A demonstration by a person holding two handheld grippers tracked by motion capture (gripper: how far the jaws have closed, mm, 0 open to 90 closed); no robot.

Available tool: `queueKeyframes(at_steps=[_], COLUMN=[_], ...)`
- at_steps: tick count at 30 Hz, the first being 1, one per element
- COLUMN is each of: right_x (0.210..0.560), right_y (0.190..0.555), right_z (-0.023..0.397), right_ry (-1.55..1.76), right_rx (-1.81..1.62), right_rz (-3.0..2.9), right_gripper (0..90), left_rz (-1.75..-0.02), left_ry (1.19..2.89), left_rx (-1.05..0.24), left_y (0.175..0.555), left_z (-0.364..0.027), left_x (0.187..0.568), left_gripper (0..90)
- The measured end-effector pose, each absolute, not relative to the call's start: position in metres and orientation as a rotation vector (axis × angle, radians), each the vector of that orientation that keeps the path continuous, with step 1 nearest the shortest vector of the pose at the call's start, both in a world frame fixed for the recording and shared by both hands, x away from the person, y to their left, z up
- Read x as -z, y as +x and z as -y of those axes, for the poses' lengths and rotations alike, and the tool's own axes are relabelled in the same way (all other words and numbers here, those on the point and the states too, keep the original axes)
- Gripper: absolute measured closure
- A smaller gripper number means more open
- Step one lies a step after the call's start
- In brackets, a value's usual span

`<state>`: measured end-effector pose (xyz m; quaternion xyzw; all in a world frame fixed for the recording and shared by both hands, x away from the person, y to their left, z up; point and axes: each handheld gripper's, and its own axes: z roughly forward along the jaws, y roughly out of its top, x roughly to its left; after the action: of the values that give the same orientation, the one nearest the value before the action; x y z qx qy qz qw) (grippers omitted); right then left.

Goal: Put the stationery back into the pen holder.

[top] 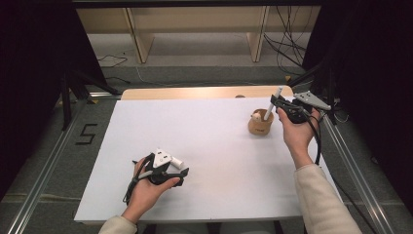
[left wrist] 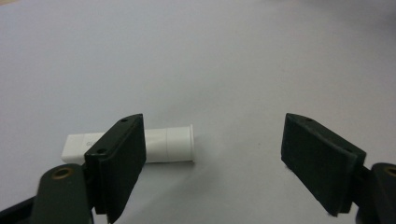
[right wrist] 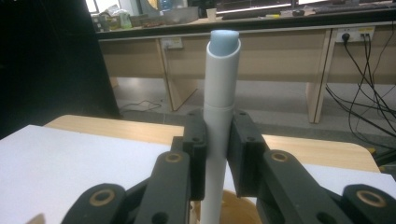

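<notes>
Left gripper view: one black jaw covered the middle of the white cap (left wrist: 170,143). Right gripper view: the lower end of the white tube (right wrist: 219,107) was hidden between the jaws, and the wooden cup (right wrist: 238,207) was cut off by the bottom edge. High view: the cup's contents were too small to identify.

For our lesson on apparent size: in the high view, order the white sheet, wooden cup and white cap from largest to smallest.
1. white sheet
2. wooden cup
3. white cap, clearly smallest, though partly hidden.
</notes>
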<state>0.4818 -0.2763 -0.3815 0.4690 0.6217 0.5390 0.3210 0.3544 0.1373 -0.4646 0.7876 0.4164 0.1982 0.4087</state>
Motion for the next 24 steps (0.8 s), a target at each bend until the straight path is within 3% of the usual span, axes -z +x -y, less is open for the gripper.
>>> queueKeyframes(at_steps=[24], right_x=[0.404], right_y=[0.504], right_z=[0.269], right_ry=[1.252], right_rx=[-1.348], right_rz=[-1.658], right_gripper=[78.6], left_rz=[-1.047], left_ry=[1.989], left_rx=[-0.500], left_y=[0.354], left_z=[-0.138], left_x=[0.466], left_gripper=[21.3])
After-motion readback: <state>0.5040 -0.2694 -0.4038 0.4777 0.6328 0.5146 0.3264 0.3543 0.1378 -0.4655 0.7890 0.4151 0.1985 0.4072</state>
